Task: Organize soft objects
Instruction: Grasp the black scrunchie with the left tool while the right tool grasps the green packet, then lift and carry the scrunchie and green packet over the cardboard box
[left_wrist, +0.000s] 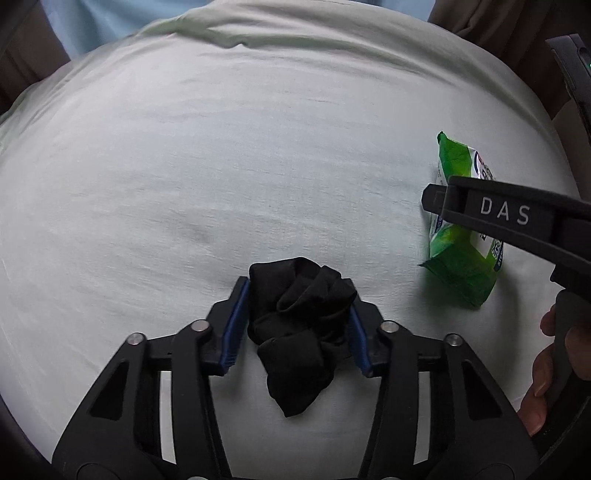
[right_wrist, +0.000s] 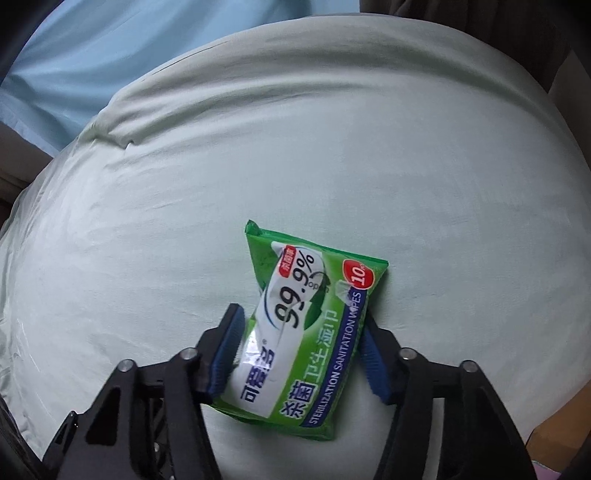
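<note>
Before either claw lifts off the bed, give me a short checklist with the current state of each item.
1. Left claw pads against the black sock bundle on both sides: ok.
2. Right claw pads against the green wipes pack on both sides: ok.
3. Sock bundle all inside the grip: not ok, a tail hangs loose below the pads.
4. Bedsheet not pinched with the bundle: cannot tell.
5. Wipes pack seated deep: ok at its middle; its far end sticks out.
6. Claws apart from each other: ok.
</note>
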